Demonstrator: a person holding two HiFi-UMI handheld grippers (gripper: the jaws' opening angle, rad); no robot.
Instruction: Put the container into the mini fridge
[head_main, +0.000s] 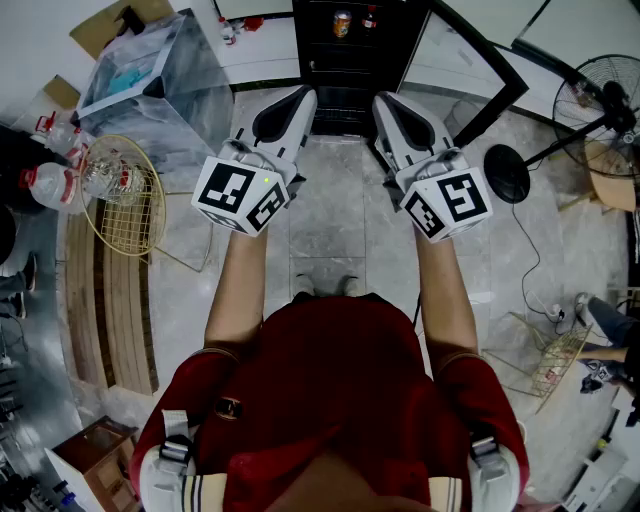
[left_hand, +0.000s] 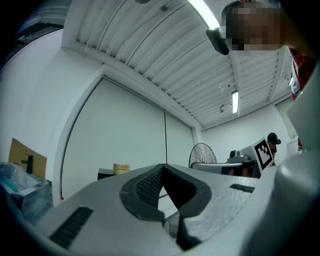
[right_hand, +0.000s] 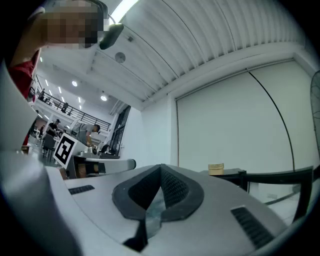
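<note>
Fridge (head_main: 345, 60) dead ahead | likely container (head_main: 100, 172) in basket (head_main: 125, 215) far left, nearer left hand-held gripper (head_main: 300, 98) | it and right hand-held gripper (head_main: 385, 102) both clenched, empty

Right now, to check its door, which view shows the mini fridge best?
The head view: the mini fridge stands ahead, door swung open, cans inside. Both gripper views tilt up at wall and ceiling, showing nothing of its inside.
</note>
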